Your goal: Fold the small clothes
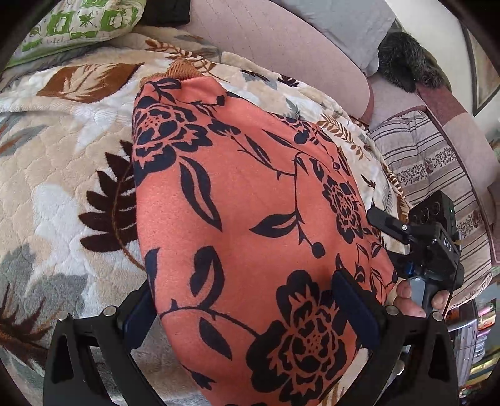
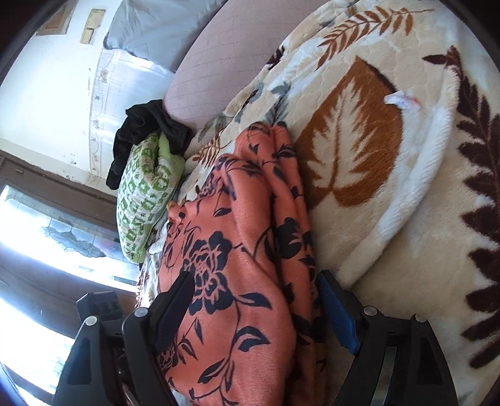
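Observation:
An orange garment with dark blue flowers [image 1: 250, 203] lies smooth on the leaf-patterned blanket [image 1: 47, 156], its ribbed hem at the far end. My left gripper [image 1: 240, 287] straddles its near end; the jaws stand wide apart and the cloth between them is flat, not pinched. At the garment's right edge one of the right gripper's fingers [image 1: 386, 222] shows, with a person's hand [image 1: 409, 296] on the handle. In the right wrist view the same garment [image 2: 243, 281] lies in long folds between the spread fingers of my right gripper [image 2: 256, 276], which is open.
A green-and-white pillow [image 2: 143, 200] with a black garment [image 2: 147, 131] on it lies beyond the orange one. A pink sofa back [image 1: 281, 40], a grey cushion [image 1: 343, 22] and a striped quilt [image 1: 437, 175] border the blanket [image 2: 406, 250]. A small white scrap [image 2: 403, 100] lies on it.

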Demonstrator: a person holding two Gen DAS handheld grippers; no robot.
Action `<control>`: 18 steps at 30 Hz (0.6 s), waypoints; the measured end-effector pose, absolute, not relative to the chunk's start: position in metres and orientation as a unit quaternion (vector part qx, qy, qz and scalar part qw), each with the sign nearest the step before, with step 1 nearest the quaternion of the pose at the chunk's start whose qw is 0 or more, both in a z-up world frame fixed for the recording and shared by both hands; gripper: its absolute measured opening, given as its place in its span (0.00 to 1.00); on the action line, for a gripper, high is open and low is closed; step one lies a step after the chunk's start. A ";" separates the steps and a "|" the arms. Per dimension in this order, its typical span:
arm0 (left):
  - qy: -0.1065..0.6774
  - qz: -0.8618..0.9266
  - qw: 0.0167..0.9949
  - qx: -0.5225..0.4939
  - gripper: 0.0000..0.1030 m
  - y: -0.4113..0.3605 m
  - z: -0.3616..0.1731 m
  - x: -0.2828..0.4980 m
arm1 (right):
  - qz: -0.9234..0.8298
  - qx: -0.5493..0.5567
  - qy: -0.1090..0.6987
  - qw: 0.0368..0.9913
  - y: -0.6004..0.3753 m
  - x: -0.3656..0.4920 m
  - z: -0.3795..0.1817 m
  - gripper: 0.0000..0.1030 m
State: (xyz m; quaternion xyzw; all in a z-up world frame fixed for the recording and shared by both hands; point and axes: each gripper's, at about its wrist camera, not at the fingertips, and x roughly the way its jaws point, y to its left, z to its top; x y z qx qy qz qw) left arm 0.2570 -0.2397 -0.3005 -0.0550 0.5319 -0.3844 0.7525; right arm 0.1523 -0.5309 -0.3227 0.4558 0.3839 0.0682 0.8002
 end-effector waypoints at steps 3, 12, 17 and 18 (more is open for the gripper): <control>0.526 -0.373 0.762 -0.057 0.91 -0.240 -0.300 0.258 | 0.059 0.422 0.394 0.814 -0.509 0.161 -0.320 0.67; 0.491 -0.355 0.793 -0.052 0.43 -0.229 -0.283 0.258 | -0.006 0.290 0.374 0.881 -0.456 0.160 -0.273 0.39; 0.462 -0.349 0.815 -0.034 0.41 -0.217 -0.258 0.246 | -0.011 0.249 0.354 0.901 -0.436 0.153 -0.248 0.38; 0.452 -0.349 0.820 -0.031 0.41 -0.213 -0.251 0.242 | -0.012 0.243 0.349 0.905 -0.433 0.150 -0.243 0.38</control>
